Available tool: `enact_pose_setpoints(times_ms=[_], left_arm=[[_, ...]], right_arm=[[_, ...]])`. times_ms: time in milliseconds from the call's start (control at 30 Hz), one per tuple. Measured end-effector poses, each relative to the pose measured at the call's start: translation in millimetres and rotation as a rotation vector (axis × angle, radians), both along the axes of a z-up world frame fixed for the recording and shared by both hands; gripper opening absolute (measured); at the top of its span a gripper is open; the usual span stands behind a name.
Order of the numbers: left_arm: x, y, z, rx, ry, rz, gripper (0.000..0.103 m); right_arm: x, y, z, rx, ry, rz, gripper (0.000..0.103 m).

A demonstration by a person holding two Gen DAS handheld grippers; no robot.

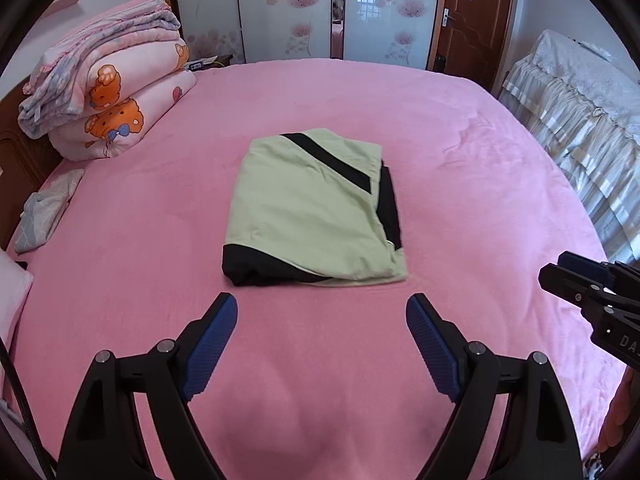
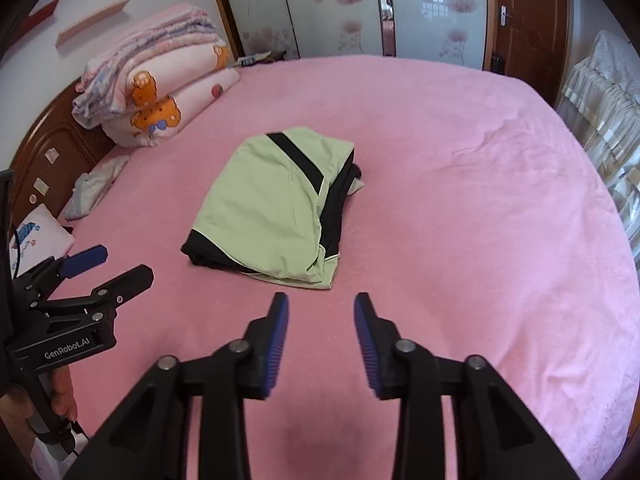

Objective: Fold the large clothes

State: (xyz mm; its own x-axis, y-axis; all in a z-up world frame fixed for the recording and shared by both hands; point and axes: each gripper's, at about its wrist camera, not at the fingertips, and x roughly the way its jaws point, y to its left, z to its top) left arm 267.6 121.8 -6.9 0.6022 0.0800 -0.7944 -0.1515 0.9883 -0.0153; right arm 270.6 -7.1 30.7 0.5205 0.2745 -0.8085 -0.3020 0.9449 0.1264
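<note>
- A home bedroom: a wide bed point(image 1: 460, 208) under a pink sheet fills the space ahead of both claws.
- Folded quilts point(image 1: 108, 96) with cartoon bears are stacked at the far left of the left claw point(image 1: 322, 314), against a carved wooden headboard point(image 2: 52, 160).
- Straight ahead, beyond the bed, stand sliding panels point(image 1: 280, 8) printed with pink flowers.
- Far ahead to the right is a brown wooden door point(image 1: 472, 16) with a lever handle.
- To the right of the bed, furniture sits under a frilled white cover point(image 1: 576, 120).
- A small wall shelf point(image 2: 94, 26) hangs above the quilts.
</note>
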Motion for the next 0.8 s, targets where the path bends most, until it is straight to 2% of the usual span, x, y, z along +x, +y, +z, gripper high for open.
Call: enact_pose_setpoints(times_ms=[100, 200, 300, 600, 800], left_arm=[[-32, -20, 21, 0.029, -0.014, -0.003, 0.085], [-63, -37, 34, 0.066, -0.019, 0.017, 0.086], [-103, -58, 38, 0.048, -0.044, 0.026, 0.094], [-205, -119, 28, 0.002, -0.086, 0.045, 0.094], [-253, -150, 23, -0.004, -0.081, 0.078, 0.094]], right_arm=[[-33, -17, 26, 0.005, -0.042, -0.012, 0.063], [-70, -34, 46, -0.005, -0.068, -0.039, 0.064], [-106, -52, 54, 0.002, -0.079, -0.072, 0.065], [-204, -94, 39, -0.019, -0.076, -0.156, 0.066], [-264, -114, 32, -0.009, -0.118, -0.216, 0.066]])
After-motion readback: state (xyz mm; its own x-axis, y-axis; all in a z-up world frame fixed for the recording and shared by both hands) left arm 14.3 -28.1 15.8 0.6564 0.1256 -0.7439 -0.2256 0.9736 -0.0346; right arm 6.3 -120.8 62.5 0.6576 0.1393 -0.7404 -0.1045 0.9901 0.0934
